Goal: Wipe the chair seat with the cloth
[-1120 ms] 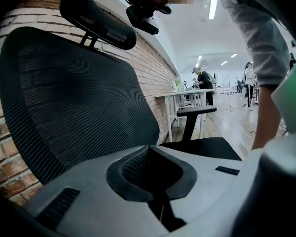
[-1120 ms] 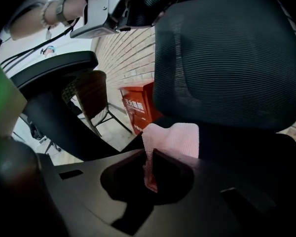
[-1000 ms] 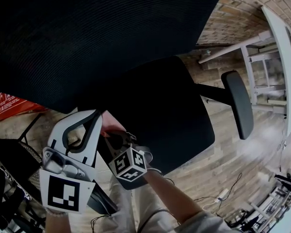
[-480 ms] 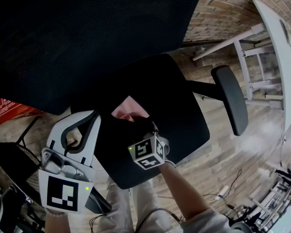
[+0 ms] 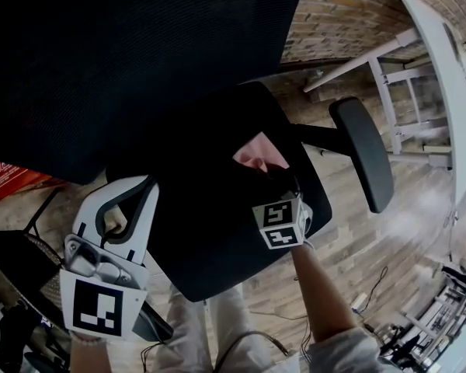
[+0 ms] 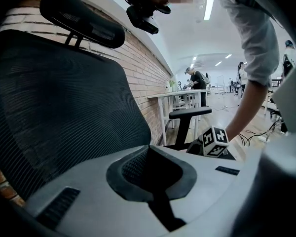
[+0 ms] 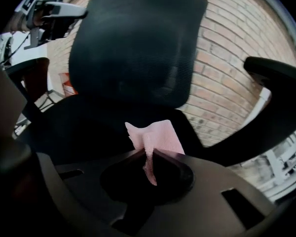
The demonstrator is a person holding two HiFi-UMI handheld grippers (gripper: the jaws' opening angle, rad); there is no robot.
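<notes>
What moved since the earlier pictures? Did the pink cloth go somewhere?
Yes. The right gripper, shut on the pink cloth, slid it across the chair seat, from the edge near the left gripper to the far side by the armrest. Nothing was picked up or let go. The left gripper stayed where it was, shut and empty, beside the seat.

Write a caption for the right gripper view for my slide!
The right hand-held gripper pinches a pink cloth over the black chair seat, below the mesh backrest.
</notes>
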